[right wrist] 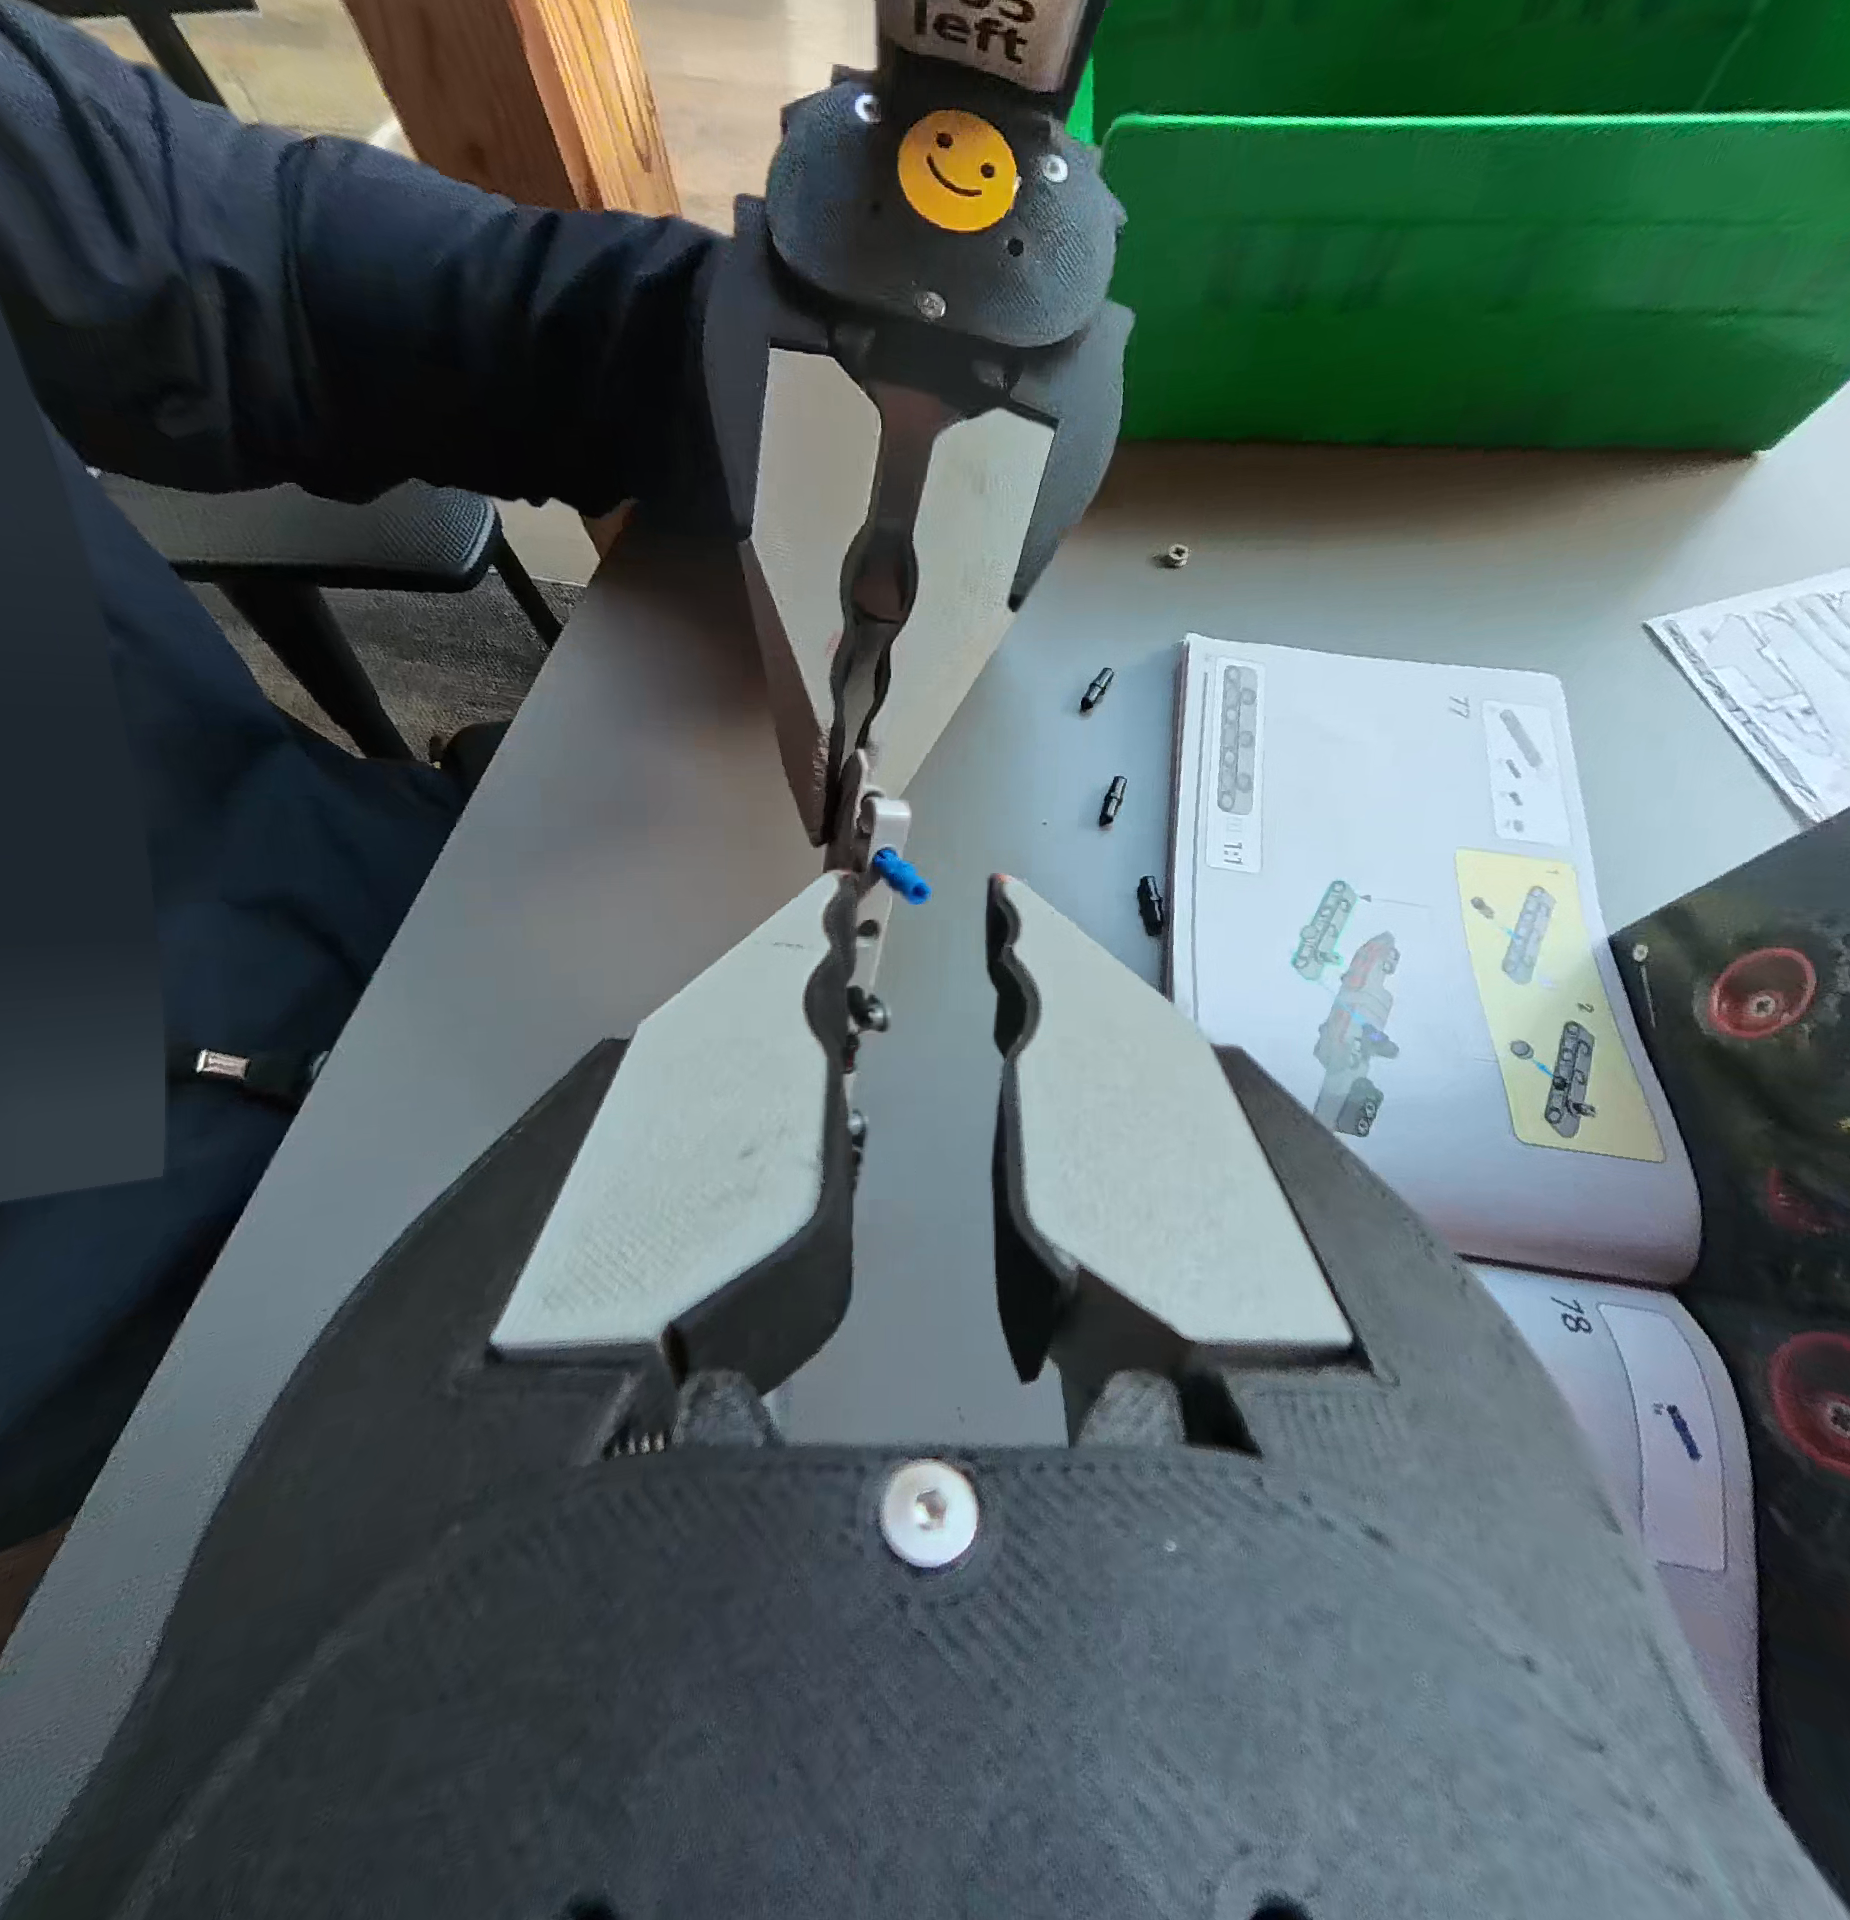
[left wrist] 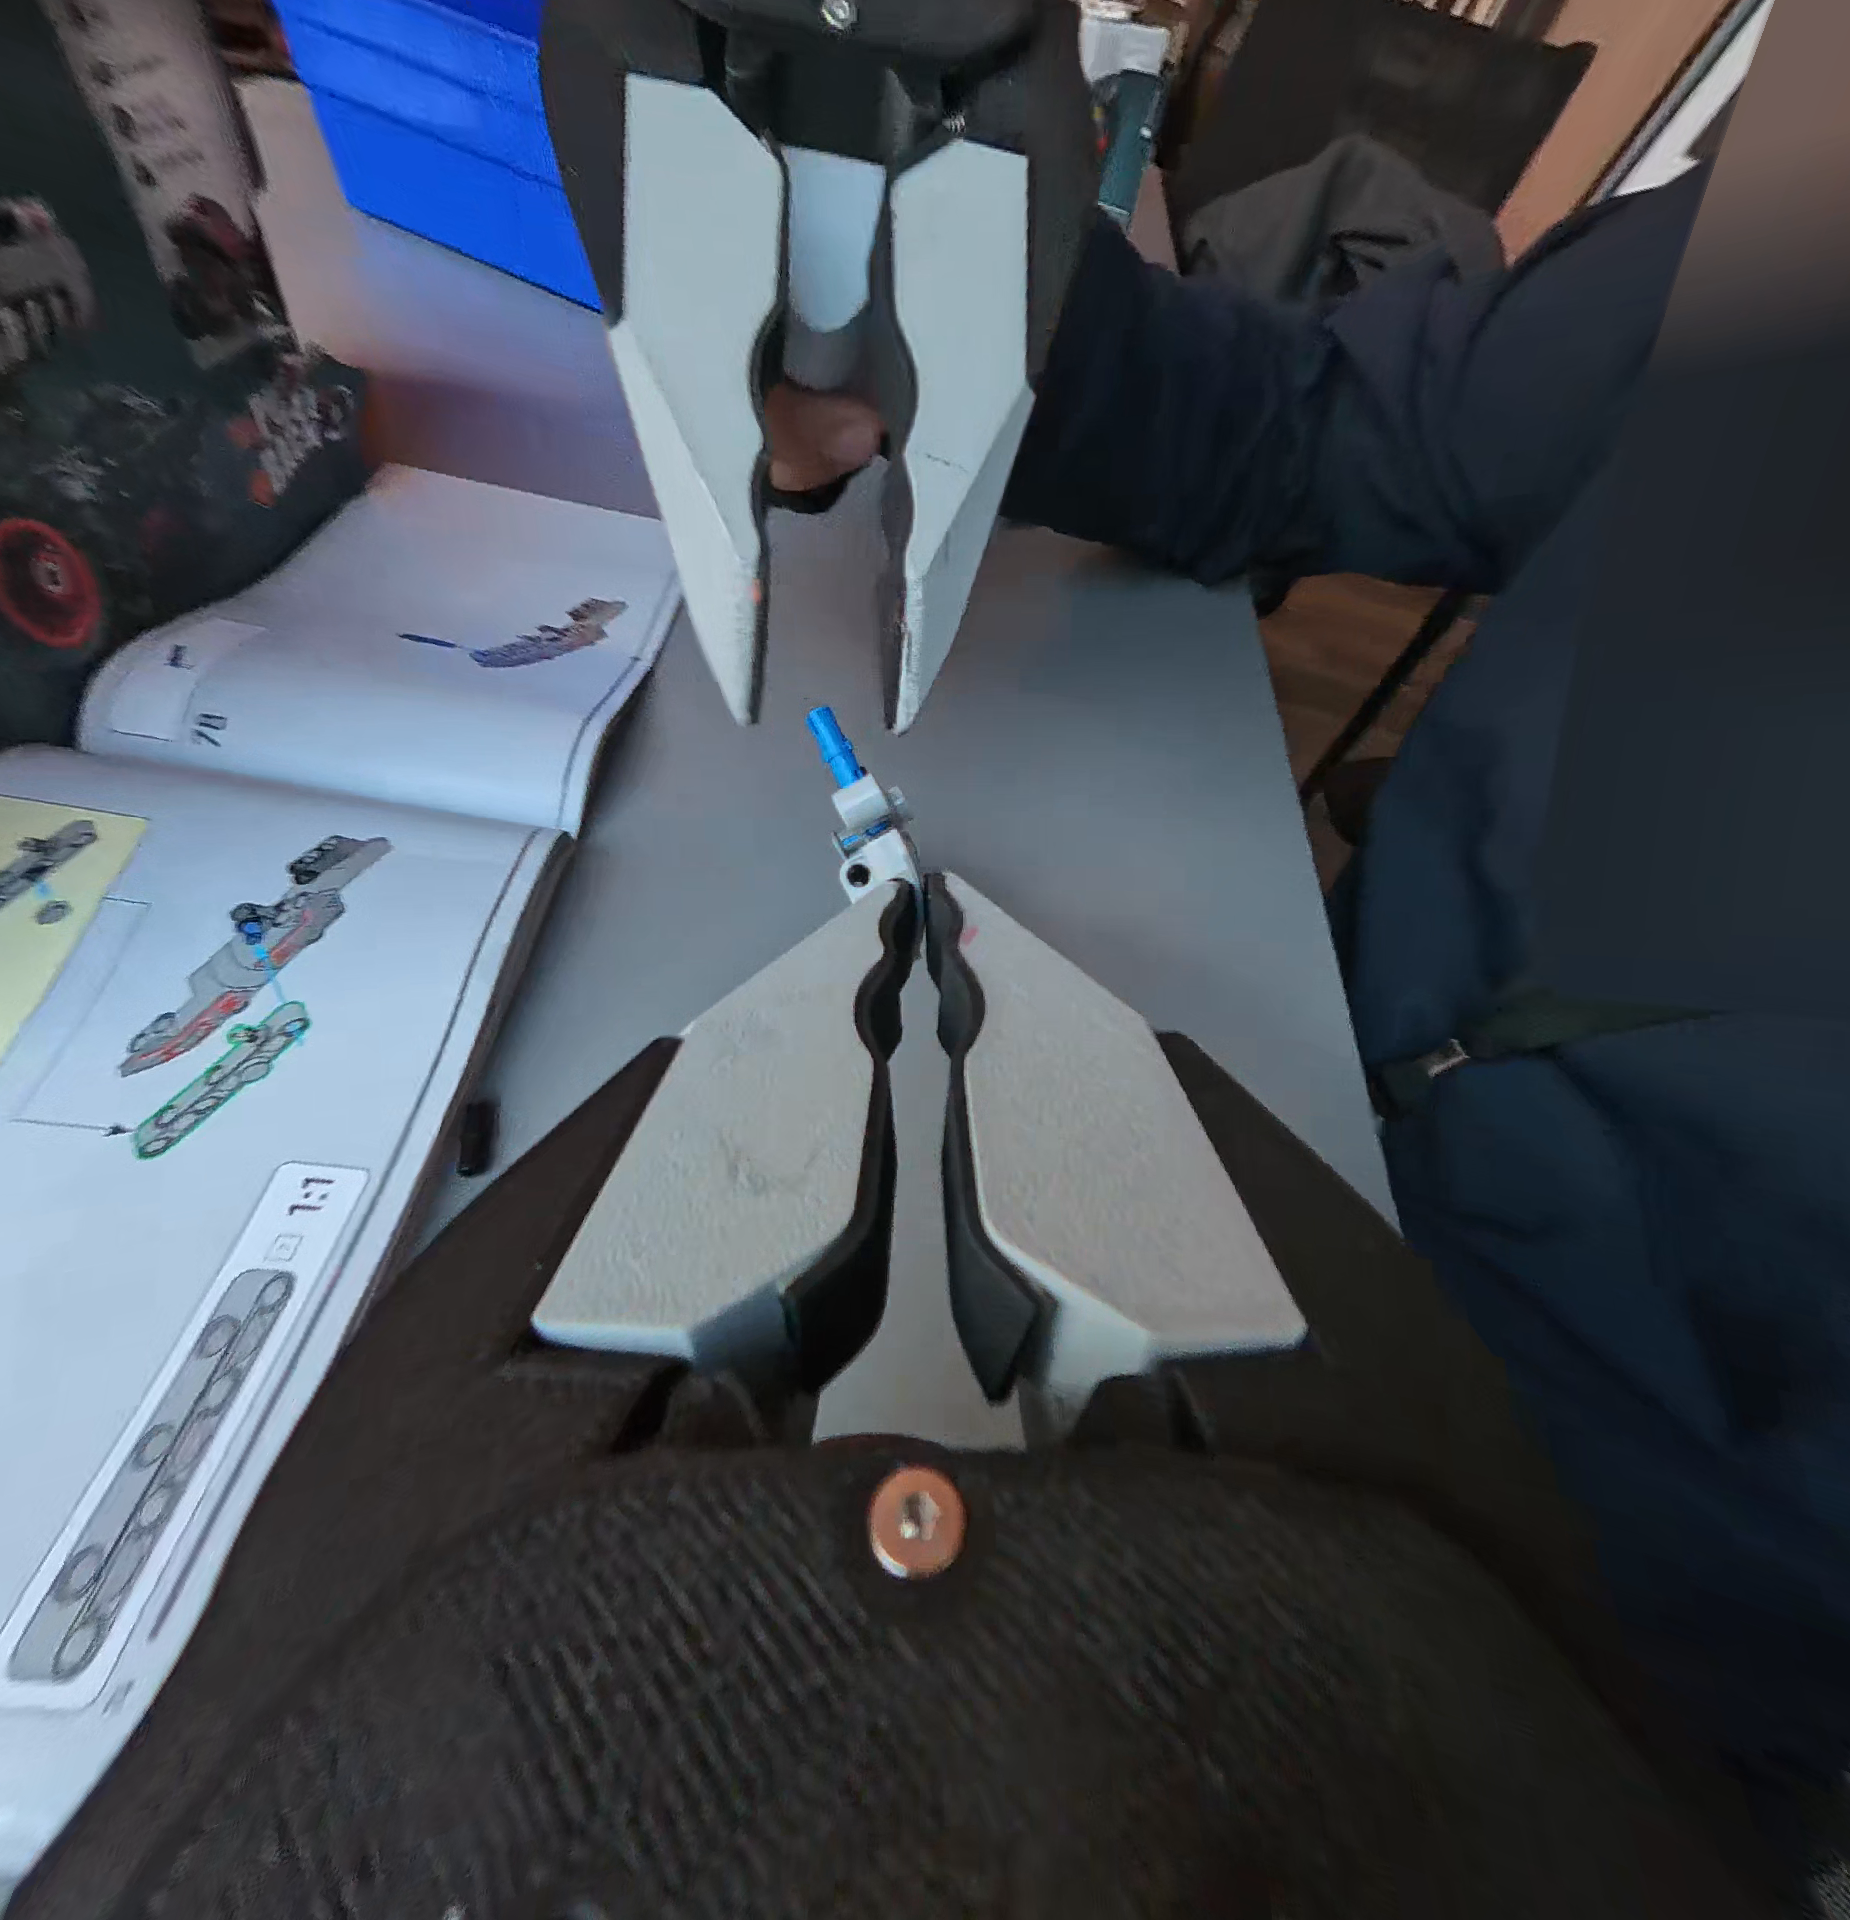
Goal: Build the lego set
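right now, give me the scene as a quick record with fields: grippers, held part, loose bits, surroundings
left gripper: shut on the grey beam
right gripper: open, around the beam's near end
blue pin: seated in the beam, sticking out
loose black pins: three on the table, beside the instruction booklet
surroundings: green bin, blue bin, set box

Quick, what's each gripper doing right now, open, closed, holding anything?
Left gripper: closed on the grey lego beam, which carries a blue pin.
Right gripper: open, holding nothing, its jaws either side of the blue pin.
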